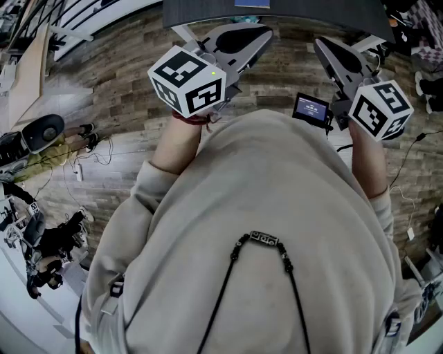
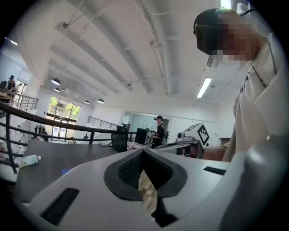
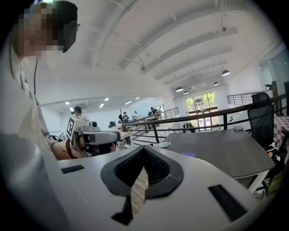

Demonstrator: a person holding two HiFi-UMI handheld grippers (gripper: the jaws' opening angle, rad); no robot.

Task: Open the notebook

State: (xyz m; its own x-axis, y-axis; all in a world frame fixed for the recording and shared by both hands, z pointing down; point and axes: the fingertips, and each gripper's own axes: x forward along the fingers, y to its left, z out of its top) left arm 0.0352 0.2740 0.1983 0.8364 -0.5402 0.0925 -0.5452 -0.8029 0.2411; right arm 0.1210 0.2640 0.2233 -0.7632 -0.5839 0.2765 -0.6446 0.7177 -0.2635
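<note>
I hold my left gripper [image 2: 143, 152] and my right gripper [image 3: 144, 150] near the top of the head view, each with its jaws pressed together on nothing. The notebook [image 3: 188, 154] is a small, flat blue-purple patch on the dark table [image 3: 226, 158], just right of centre in the right gripper view and apart from both grippers. It is too small to tell its cover.

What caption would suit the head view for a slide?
Seen from above, a person holds the left claw and right claw, both shut and empty, before a dark table.
</note>
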